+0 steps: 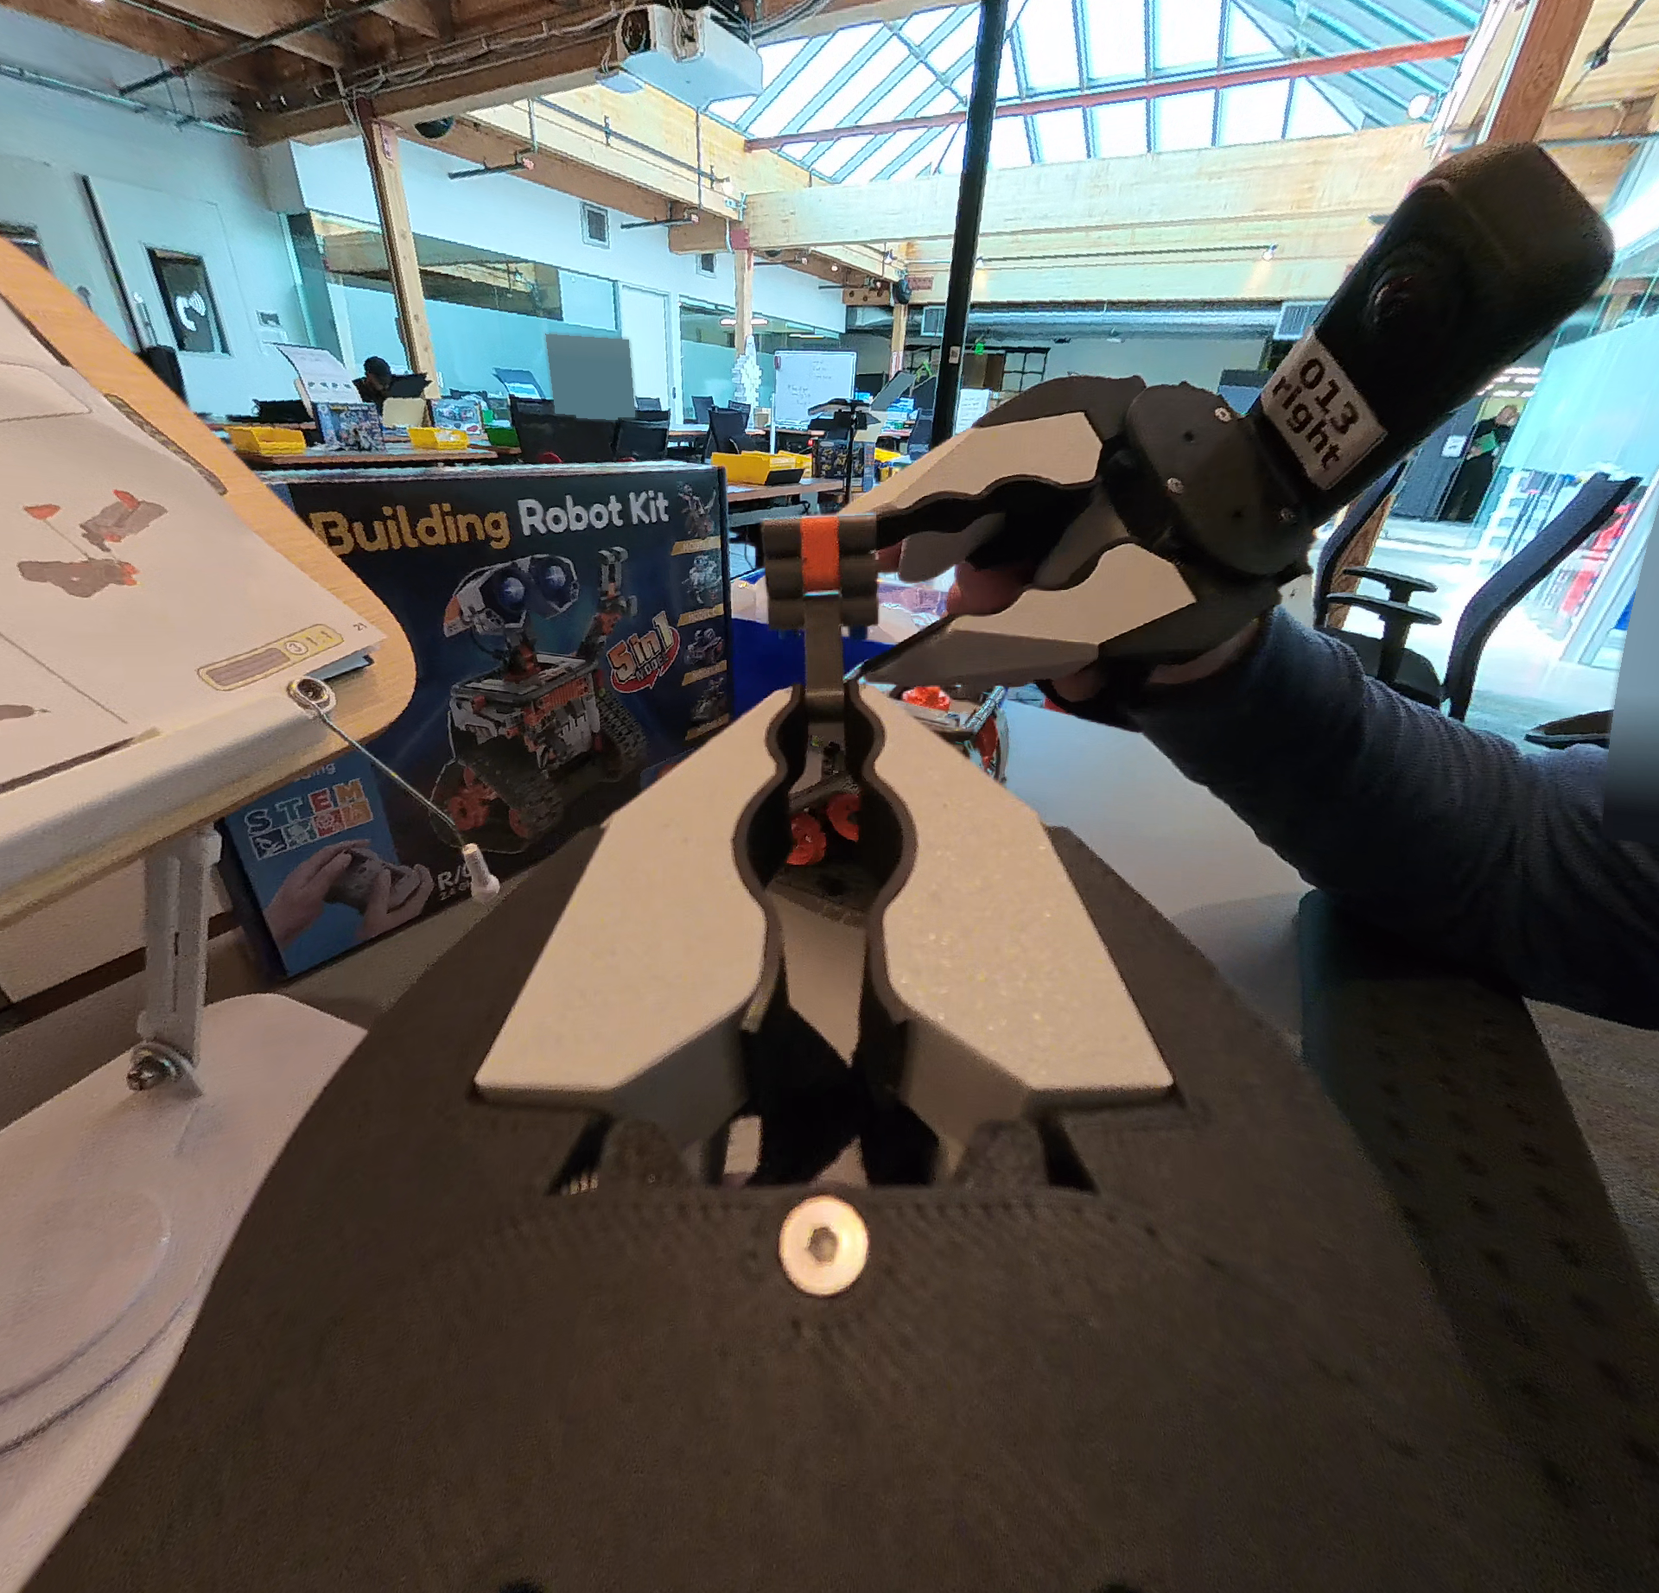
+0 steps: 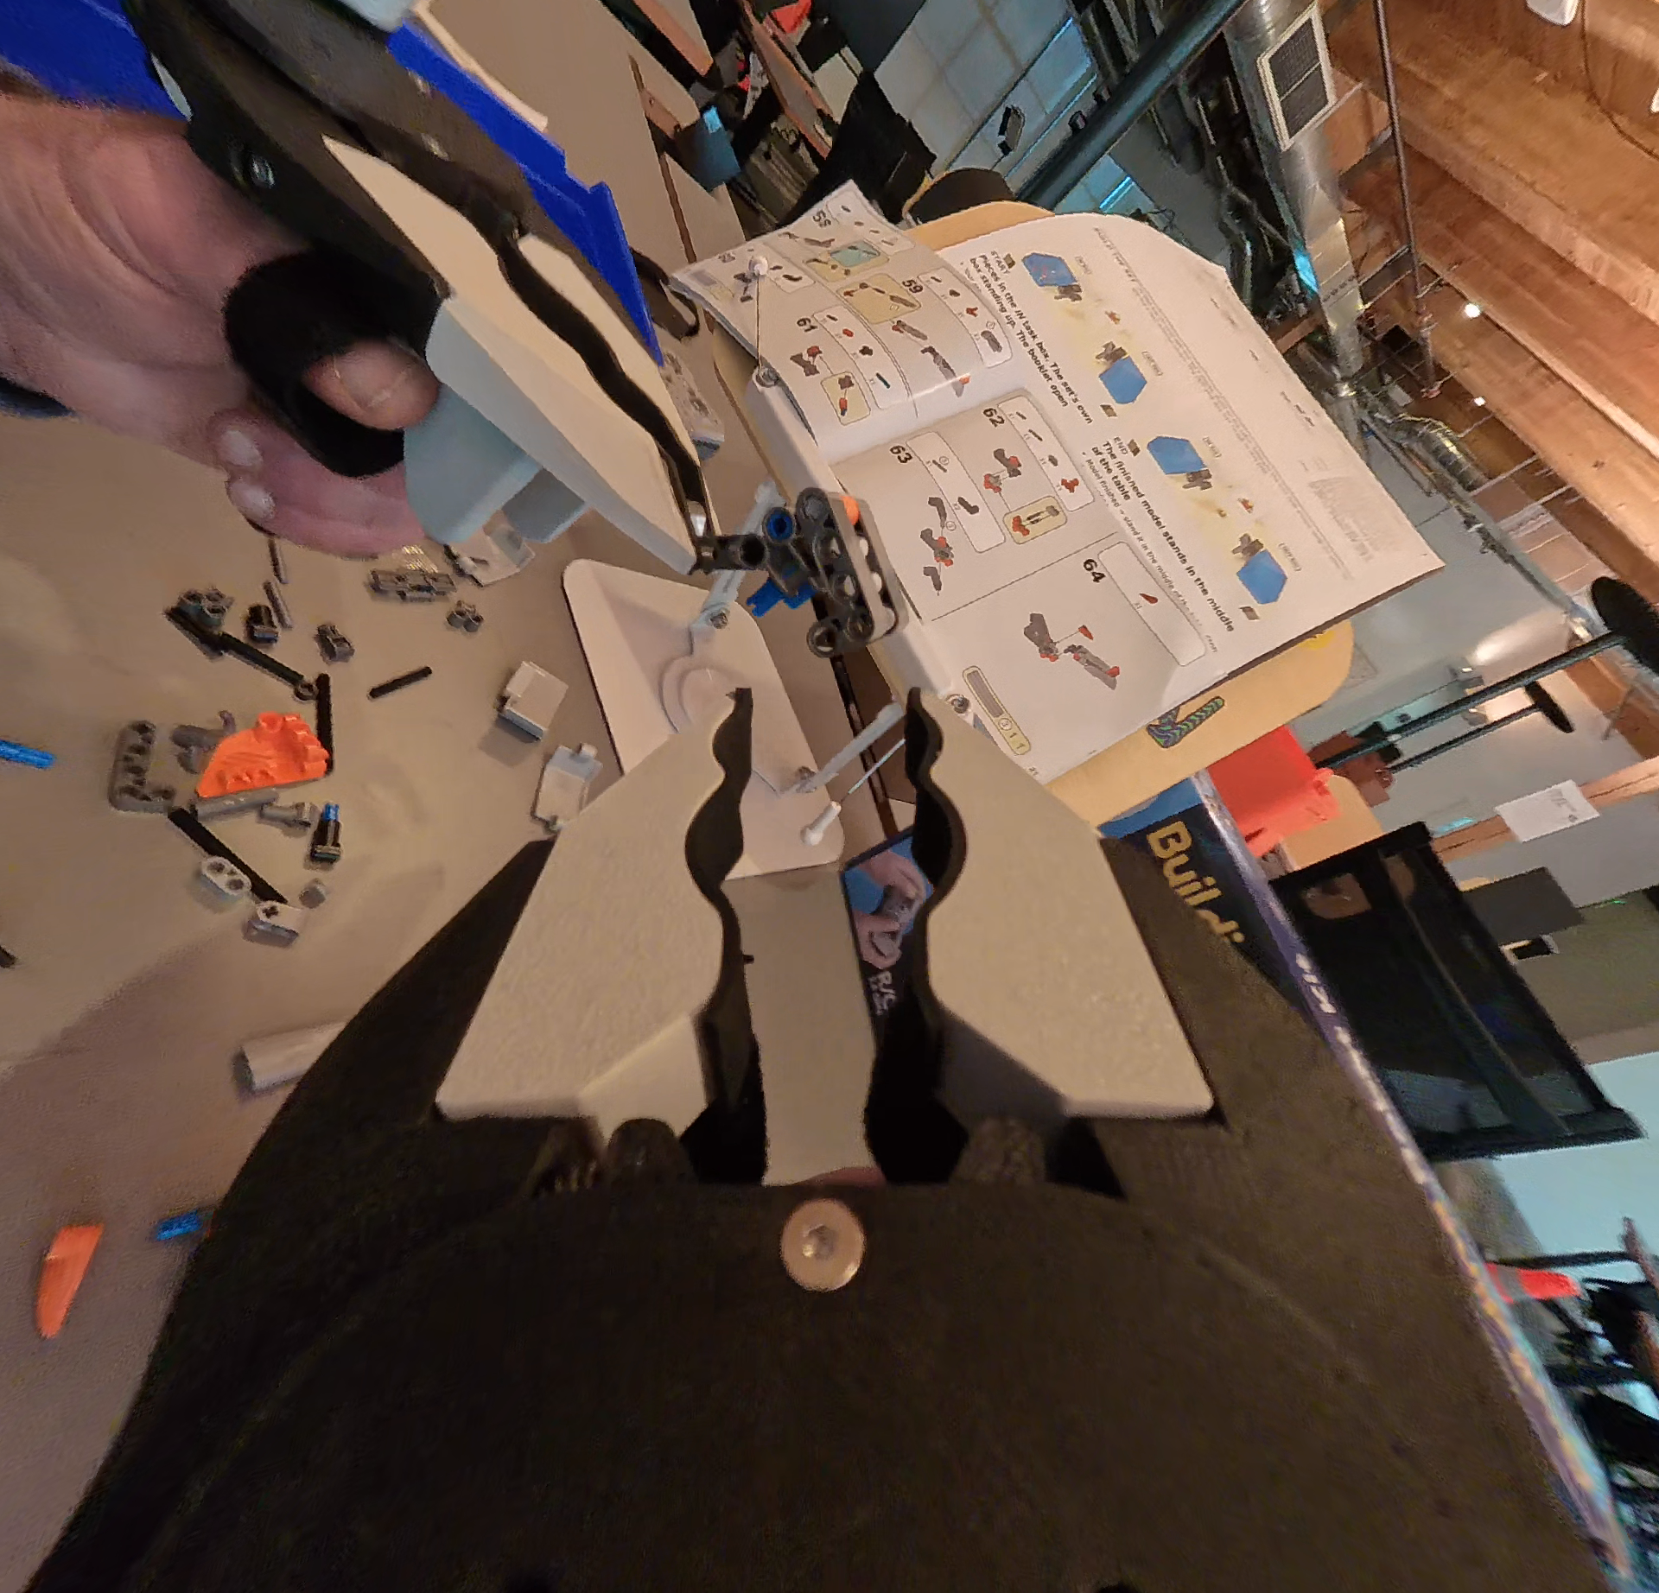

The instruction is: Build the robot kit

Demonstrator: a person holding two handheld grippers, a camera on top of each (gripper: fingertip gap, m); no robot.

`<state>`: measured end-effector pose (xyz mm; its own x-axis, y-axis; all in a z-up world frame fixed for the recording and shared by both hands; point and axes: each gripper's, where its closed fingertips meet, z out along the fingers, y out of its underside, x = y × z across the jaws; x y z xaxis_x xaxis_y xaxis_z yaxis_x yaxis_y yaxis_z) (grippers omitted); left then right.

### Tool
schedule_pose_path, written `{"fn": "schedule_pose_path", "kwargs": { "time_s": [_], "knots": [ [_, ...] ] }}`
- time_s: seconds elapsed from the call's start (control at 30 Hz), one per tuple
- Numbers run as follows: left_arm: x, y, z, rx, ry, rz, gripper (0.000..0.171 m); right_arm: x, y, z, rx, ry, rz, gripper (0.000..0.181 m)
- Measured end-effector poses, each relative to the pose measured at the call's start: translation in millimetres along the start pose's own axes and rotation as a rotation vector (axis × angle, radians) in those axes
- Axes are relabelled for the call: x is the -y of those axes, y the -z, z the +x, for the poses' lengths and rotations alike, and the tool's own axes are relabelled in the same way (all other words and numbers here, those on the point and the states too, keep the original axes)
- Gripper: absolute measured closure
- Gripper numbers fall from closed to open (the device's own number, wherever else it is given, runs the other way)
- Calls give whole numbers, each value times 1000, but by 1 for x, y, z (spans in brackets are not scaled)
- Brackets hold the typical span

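My left gripper point(image 1: 826, 697) is shut on the grey stem of a small brick assembly point(image 1: 819, 567), dark grey with an orange stripe, and holds it upright in the air. In the right wrist view the same assembly point(image 2: 830, 576) shows dark perforated beams, blue pins and an orange bit at the tip of the left gripper point(image 2: 698, 537). My right gripper point(image 2: 828, 704) is open and empty, its fingers a short way from the assembly. In the left wrist view the right gripper point(image 1: 884, 585) comes in from the right with its jaws spread beside the assembly's head.
An open instruction booklet point(image 2: 1032, 491) rests on a tilted wooden stand with a white base point(image 2: 646, 643). A dark blue kit box point(image 1: 539, 679) stands behind. Loose grey, black, blue and orange parts point(image 2: 260, 760) lie scattered on the tan table. A blue bin point(image 2: 557, 195) is beyond. Across from one pair of fingers to the other is roughly 4 centimetres.
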<state>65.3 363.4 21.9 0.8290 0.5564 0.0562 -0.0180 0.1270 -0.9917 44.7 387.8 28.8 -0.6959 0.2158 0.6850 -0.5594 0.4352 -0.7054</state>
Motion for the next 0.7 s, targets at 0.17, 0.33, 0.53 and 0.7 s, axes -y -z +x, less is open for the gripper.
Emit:
{"fn": "schedule_pose_path", "kwargs": {
  "time_s": [0.17,0.33,0.53,0.7],
  "knots": [
    [2,1,-1,-11,30,22,166,3,1,1,13,-50,27,149],
    [1,0,-1,-14,43,24,166,2,1,2,11,-62,28,150],
    [0,-1,-1,-22,61,30,167,5,1,0,30,-98,50,150],
    [0,-2,2,-29,58,27,166,6,-1,-1,26,-115,56,154]
  ]
}}
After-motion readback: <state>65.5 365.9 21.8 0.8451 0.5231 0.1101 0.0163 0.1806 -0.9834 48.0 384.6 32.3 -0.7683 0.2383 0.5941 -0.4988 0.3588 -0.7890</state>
